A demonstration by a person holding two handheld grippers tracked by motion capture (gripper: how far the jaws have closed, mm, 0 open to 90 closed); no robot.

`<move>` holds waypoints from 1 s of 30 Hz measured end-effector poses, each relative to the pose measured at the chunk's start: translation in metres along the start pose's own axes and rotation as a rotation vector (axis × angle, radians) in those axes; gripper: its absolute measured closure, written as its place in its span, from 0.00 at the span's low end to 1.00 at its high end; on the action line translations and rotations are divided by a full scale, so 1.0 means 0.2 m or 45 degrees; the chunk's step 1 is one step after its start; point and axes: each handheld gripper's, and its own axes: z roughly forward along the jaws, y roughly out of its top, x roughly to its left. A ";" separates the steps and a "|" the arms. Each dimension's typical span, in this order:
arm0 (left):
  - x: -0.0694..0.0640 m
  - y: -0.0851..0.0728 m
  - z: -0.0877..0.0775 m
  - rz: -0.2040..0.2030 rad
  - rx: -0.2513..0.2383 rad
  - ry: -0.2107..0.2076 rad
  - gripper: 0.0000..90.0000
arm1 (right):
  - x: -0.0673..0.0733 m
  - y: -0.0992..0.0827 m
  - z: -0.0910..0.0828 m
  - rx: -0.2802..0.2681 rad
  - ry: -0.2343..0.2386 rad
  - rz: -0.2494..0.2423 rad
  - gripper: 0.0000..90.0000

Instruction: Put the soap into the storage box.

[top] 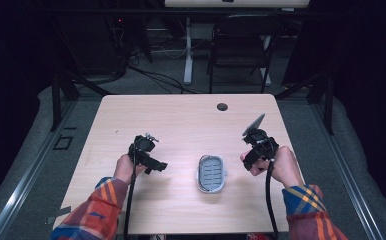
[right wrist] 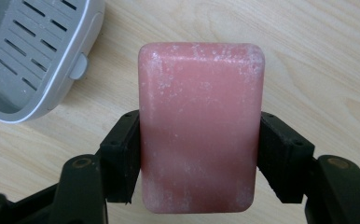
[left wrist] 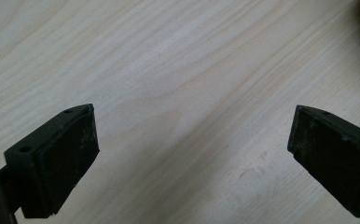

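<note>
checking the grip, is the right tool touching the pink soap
Touching. The right gripper view shows both pads of the right tool pressed flat against the sides of the pink soap, no gap.

Matt pink soap (white-flecked surface)

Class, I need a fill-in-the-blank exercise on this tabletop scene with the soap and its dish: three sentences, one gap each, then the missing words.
1. The right gripper is shut on a bar of soap whose colour is ____.
2. The jaws of the left gripper stand ____, with nothing between them.
3. The grey soap dish lies on the wooden ____, between the two grippers.

Missing words: pink; open; table
</note>
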 end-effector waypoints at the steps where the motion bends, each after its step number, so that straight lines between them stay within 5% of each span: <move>1: 0.00 0.00 0.00 0.000 0.000 -0.001 0.02 | 0.01 0.00 0.00 -0.019 0.002 0.008 0.41; 30: 0.00 0.00 0.00 0.008 0.001 -0.008 0.03 | 0.12 0.10 -0.05 -0.026 -0.028 -0.102 0.41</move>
